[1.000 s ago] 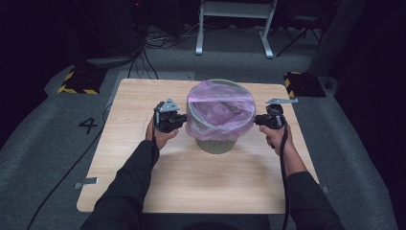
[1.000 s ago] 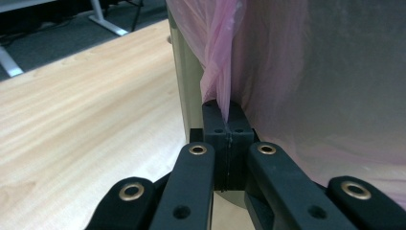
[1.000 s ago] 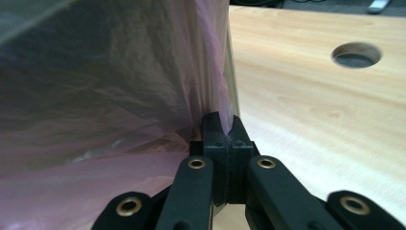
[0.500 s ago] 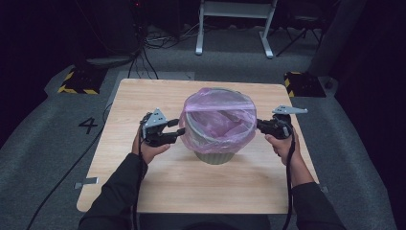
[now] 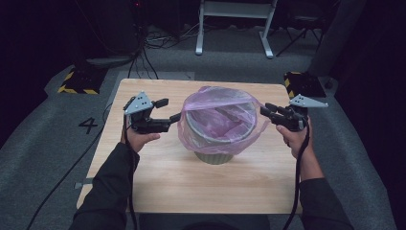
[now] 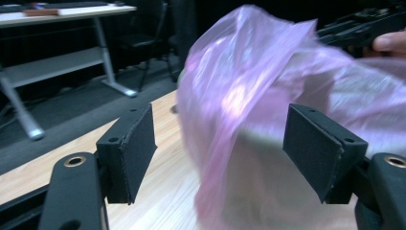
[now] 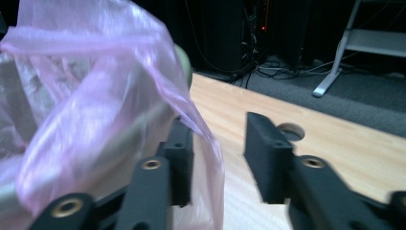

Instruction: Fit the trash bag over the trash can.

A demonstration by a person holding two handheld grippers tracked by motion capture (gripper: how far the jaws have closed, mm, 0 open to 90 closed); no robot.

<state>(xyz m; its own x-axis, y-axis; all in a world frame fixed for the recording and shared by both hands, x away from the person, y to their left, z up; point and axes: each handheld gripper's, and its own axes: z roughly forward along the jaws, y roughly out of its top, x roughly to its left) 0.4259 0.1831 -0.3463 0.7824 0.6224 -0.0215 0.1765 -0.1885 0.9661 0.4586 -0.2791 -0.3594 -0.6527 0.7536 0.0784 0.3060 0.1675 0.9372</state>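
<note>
A grey-green bin (image 5: 213, 156) stands mid-table, lined with a thin pink bag (image 5: 216, 119) whose edge puffs over the rim. My left gripper (image 5: 168, 109) hovers at the bin's left side. Its jaws have just been opening, and in the left gripper view (image 6: 227, 143) loose bag film (image 6: 249, 86) hangs between the wide pads without being pressed. My right gripper (image 5: 266, 109) is at the bin's right side, its jaws also just opening. In the right gripper view (image 7: 222, 153) the bag film (image 7: 95, 96) drapes over the left pad (image 7: 182, 158), leaving a gap to the other pad.
The wooden table (image 5: 191, 187) has bare board in front of the bin and a cable hole (image 7: 289, 129) at its far edge. Black-and-yellow blocks (image 5: 76, 81) (image 5: 301, 82) sit on the floor by the far corners. A white desk frame (image 5: 234, 24) stands behind.
Both hands have risen and drawn outward from the bin. Both grippers went from shut on the bag's edge to open, letting it go. The bag's rim now stands puffed.
</note>
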